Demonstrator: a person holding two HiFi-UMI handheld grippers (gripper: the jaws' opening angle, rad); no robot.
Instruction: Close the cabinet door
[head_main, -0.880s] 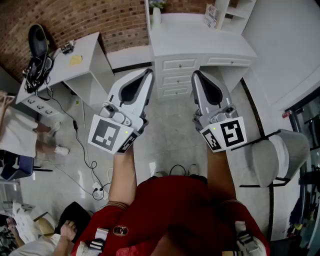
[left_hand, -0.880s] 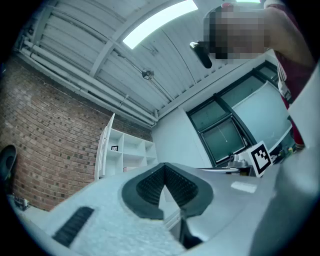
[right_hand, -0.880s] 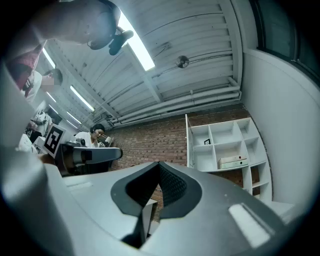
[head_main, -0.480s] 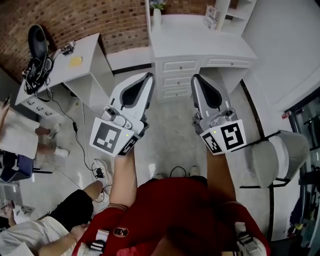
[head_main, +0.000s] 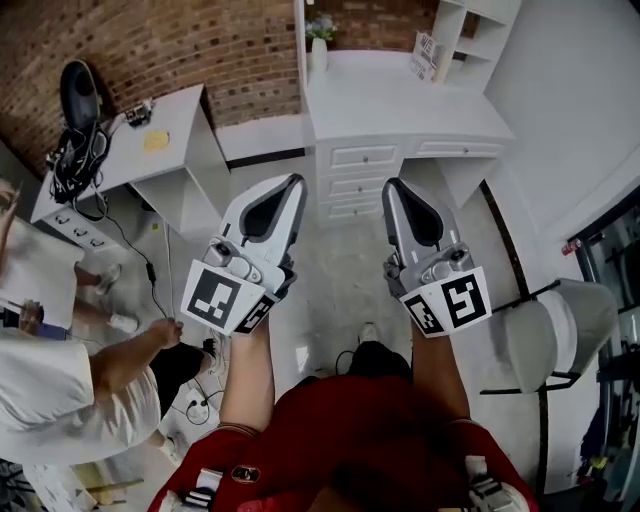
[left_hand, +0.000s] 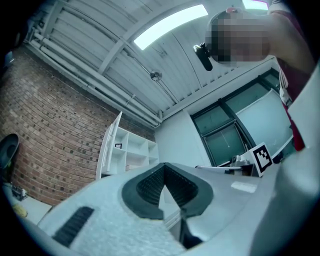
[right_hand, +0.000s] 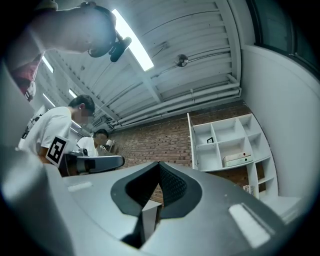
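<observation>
Both grippers are raised side by side in front of me, over the floor and well short of the white desk (head_main: 400, 100). Both are empty. My left gripper (head_main: 294, 181) is shut, its dark pads meeting at the tip (left_hand: 163, 166). The jaws of my right gripper (head_main: 391, 186) also meet at the tip (right_hand: 159, 163). The white shelf cabinet (right_hand: 230, 145) stands above the desk against the brick wall. Its narrow door (left_hand: 107, 146) is swung out, seen nearly edge-on. A pale box (right_hand: 235, 159) lies on one shelf.
The desk has a stack of small drawers (head_main: 362, 158) and a vase (head_main: 318, 40) on top. A white side table (head_main: 160, 140) with black cables stands at the left. A person in white (head_main: 60, 380) crouches at the lower left. A grey chair (head_main: 560, 320) is on the right.
The person at the lower left has shifted and now reaches toward the cables on the floor. Both grippers stay raised in nearly the same place, still shut.
</observation>
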